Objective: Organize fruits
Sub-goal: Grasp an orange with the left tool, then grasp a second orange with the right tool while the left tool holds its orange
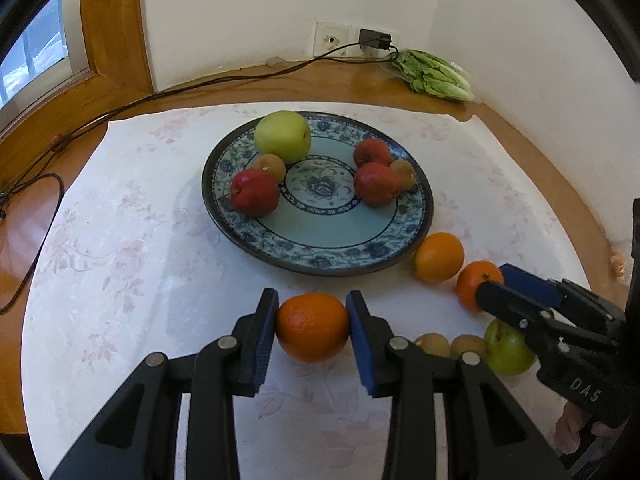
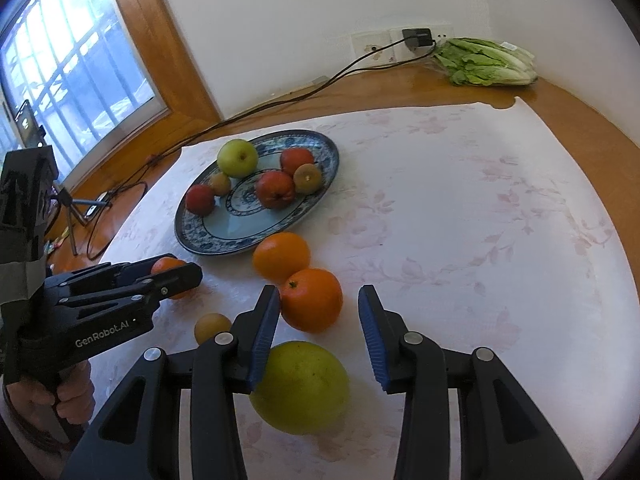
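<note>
Left gripper [image 1: 312,328] pinching an orange [image 1: 312,327] between its blue pads [image 1: 265,340], lifted just short of the near rim of the blue-patterned plate [image 1: 332,248]. Right gripper [image 2: 318,336] spread wide, nothing between the fingers, hovering over a second orange [image 2: 311,299] and a large green apple [image 2: 301,387] on the floral white cloth [image 2: 460,240]. A third orange [image 2: 281,256] touching the second, just beside the plate edge. From the left wrist view only: two brown kiwis [image 1: 450,345] side by side next to the green apple, and the clamped orange in full. From the right wrist view: only one small brown fruit [image 2: 212,326] by the left finger, the held orange mostly hidden behind the left tool's black body, and a hand [image 2: 60,396] wrapped round that tool's grip. On the plate: a green apple [image 1: 283,136] at the far rim, three red apples [image 1: 255,192], two small brown fruits tucked against them. Further out: wooden table [image 1: 280,84], black cable [image 1: 200,84] running to a wall charger [image 1: 374,39], bagged lettuce [image 2: 486,62] in the far corner. Window [image 2: 72,68] and a phone on a small tripod [image 2: 72,208] plain only in the right wrist view.
</note>
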The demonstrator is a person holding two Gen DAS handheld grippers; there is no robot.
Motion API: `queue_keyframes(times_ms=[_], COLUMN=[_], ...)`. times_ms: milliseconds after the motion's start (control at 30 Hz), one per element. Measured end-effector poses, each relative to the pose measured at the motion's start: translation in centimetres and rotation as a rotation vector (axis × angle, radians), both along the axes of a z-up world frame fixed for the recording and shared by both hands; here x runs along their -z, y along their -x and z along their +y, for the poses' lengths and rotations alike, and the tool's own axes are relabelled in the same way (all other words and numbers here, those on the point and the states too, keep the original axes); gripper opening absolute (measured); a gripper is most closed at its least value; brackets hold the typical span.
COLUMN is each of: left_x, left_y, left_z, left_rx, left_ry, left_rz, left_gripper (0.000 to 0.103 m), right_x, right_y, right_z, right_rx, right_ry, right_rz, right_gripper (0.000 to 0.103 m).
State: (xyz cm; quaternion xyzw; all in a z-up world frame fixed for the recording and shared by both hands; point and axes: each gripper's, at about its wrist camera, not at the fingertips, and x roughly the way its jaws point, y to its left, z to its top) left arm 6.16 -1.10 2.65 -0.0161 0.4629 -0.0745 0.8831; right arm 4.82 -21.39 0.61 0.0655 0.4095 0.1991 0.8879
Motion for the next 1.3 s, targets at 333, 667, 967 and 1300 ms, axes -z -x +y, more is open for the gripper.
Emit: queue_keyframes(times_ms=[333, 667, 967, 1300], left_x=[-0.1, -0.6, -0.9, -1.1], left_y=[0.2, 0.6, 0.8, 1.1], left_z=[0.2, 0.6, 1.3, 1.5], left_rx=[-0.004, -0.018, -0.039, -0.043], left_ry=[0.017, 0.032, 0.045, 0.053], left_rz=[-0.002, -0.02, -0.026, -0.033], left_gripper=[0.037, 0.037, 0.037, 0.037], right_x=[0.3, 0.0, -0.2, -0.1], right_y=[-0.1, 0.1, 0.4, 0.5], right_z=[0.2, 0.0, 0.6, 0.9], right_rx=[-0.012, -0.01, -0.007, -0.008], right_ry=[-0.012, -0.02, 0.023, 0.055], right_rz=[0.001, -0.006, -0.014, -0.012], right_gripper=[0.042, 0.035, 0.041, 0.045])
